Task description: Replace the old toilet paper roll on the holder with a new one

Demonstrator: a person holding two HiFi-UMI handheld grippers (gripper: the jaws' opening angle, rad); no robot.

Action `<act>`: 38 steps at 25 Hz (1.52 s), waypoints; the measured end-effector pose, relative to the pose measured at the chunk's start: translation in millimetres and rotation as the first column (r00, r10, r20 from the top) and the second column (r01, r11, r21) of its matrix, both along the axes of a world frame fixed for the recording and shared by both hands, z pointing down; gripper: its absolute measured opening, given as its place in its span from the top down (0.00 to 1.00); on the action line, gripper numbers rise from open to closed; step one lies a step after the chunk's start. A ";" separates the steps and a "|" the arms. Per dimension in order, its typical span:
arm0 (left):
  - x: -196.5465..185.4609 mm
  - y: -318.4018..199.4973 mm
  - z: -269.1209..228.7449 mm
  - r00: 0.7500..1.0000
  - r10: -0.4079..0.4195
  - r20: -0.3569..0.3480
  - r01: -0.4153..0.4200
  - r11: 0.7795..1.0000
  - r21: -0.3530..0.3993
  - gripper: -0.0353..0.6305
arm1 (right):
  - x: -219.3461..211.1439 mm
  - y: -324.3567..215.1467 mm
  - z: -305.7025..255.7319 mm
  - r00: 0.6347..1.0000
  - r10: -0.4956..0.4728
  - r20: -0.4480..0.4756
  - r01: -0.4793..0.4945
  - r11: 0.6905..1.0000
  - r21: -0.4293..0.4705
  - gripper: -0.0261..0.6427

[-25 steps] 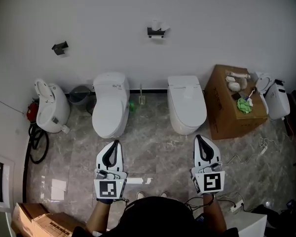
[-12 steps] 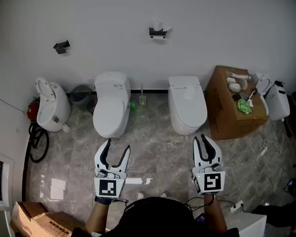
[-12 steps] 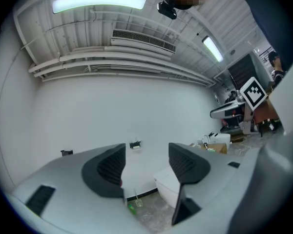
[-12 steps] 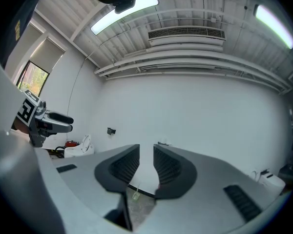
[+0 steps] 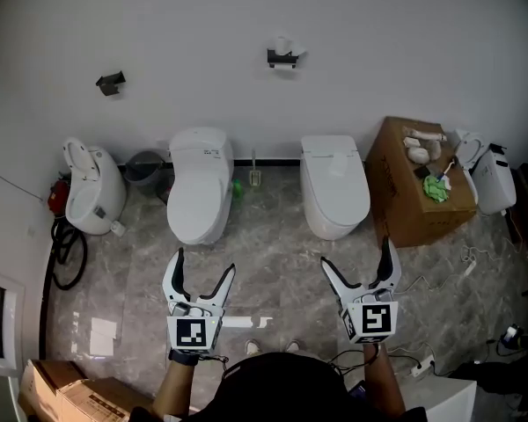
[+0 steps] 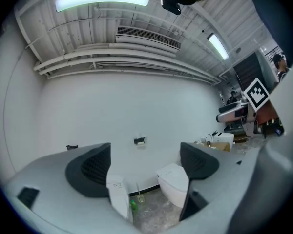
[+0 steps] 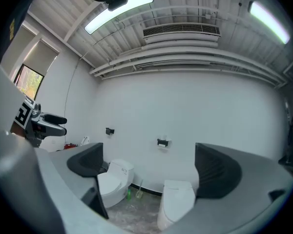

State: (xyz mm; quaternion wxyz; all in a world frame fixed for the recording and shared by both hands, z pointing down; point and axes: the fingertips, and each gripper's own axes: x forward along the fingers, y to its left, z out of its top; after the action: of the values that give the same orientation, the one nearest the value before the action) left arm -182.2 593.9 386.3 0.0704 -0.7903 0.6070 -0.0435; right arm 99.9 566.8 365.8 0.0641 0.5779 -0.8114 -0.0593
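**Barely begun: both tools spread wide, holder far off at 12 o'clock**

Plainly standing back from the wall, well apart from everything to be handled. Carries the left white-and-black two-jaw gripper (image 5: 202, 266) at 7 o'clock of the head view and the right white-and-black two-jaw gripper (image 5: 356, 258) at 4 o'clock, both pointed level at the wall. Has just been opening both sets of jaws, now splayed wide with nothing between either pair. Shows only floor, toilets and wall past the dark pads in each gripper view. Probably spread that way in readiness for a bulky roll, not to grip anything here.

Finds the task's thing, the small black wall-mounted paper holder (image 5: 281, 57), at 12 o'clock. Sits high on the white wall, above the gap between the two white floor-standing toilets (image 5: 199, 183), presumably to be within reach of either seat. Carries a stub of white old toilet paper roll (image 5: 287, 44), too small to tell how much paper is left. Spots a second black wall bracket (image 5: 110, 83) at 10 o'clock, bare as far as can be told.

Notes a brown cardboard box (image 5: 396, 196) at 3 o'clock, on the floor just beside the right-hand toilet. Bears pale rounded items on top that may include the new roll; cannot tell. Judged as not yet started: an approach to the wall needed first.
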 end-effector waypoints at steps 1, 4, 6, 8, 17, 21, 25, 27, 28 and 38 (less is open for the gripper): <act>-1.6 1.0 -0.2 1.000 0.001 0.003 -0.001 1.000 0.000 0.29 | -1.3 0.3 -1.0 1.000 -0.001 -0.004 0.001 1.000 0.001 0.10; -6.3 4.3 -5.2 1.000 -0.007 -0.012 0.008 0.999 0.031 0.29 | -5.6 2.7 -0.4 1.000 -0.001 -0.001 0.001 1.000 -0.001 0.10; -11.4 7.3 -1.4 1.000 -0.013 -0.011 0.014 1.000 0.018 0.29 | -9.7 4.8 1.9 1.000 0.005 0.022 -0.005 1.000 -0.007 0.10; -19.0 9.3 2.7 1.000 -0.015 -0.009 0.016 1.000 0.011 0.29 | -17.9 5.3 4.4 0.999 0.006 0.036 -0.006 1.000 -0.012 0.10; -63.1 15.6 11.9 0.998 -0.038 -0.045 0.039 0.999 0.014 0.29 | -57.0 18.8 20.6 0.999 0.018 0.034 -0.016 0.999 -0.042 0.10; -70.1 12.1 24.6 0.999 -0.017 -0.048 0.017 1.000 -0.004 0.29 | -73.2 19.3 38.0 0.999 0.015 0.028 -0.013 0.997 -0.077 0.10; -74.9 -5.5 26.7 0.999 -0.011 -0.049 0.011 1.000 -0.009 0.29 | -77.8 -1.6 41.7 0.999 0.028 0.032 -0.026 0.997 -0.075 0.10; -79.1 -22.1 31.1 0.998 -0.020 -0.056 0.019 1.000 -0.022 0.29 | -81.0 -19.9 48.1 0.999 0.029 0.034 -0.026 0.996 -0.080 0.10; -80.0 -32.1 34.0 0.998 -0.024 -0.050 0.023 0.999 -0.025 0.29 | -82.6 -30.0 53.8 0.999 0.028 0.036 -0.025 0.996 -0.089 0.10; -41.0 -185.4 43.7 0.999 -0.026 -0.047 0.023 0.998 -0.055 0.29 | -68.6 -180.6 57.7 0.999 -0.025 0.046 0.029 0.994 -0.104 0.10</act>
State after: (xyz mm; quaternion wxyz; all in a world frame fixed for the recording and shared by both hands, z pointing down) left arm -223.1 408.5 430.0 0.0336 -0.7852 0.6169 -0.0420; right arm 31.3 386.2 423.6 0.0751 0.5640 -0.8223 -0.0047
